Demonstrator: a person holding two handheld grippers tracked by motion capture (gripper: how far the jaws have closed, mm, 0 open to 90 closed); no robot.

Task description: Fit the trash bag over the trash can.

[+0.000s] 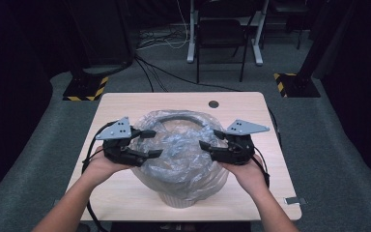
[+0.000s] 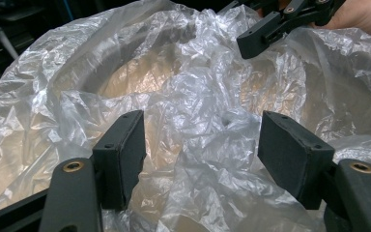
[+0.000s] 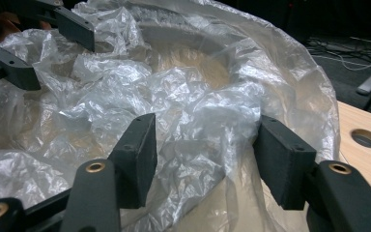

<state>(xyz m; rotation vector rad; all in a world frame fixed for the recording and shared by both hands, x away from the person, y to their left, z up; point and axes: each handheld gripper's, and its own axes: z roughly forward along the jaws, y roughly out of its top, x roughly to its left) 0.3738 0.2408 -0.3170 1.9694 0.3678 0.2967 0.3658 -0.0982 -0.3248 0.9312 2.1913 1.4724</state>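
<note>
Plastic bag (image 1: pixel 181 145) over bin (image 1: pixel 178 199), high view alone.

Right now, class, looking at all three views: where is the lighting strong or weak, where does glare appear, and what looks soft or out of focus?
High view: the table is evenly lit, the room behind falls dark, and the plastic bag shows grey sheen. Left gripper view: white glare on the bag's creases, with a warm glow through it. Right gripper view: similar glare, and the near claw looks slightly soft.
</note>
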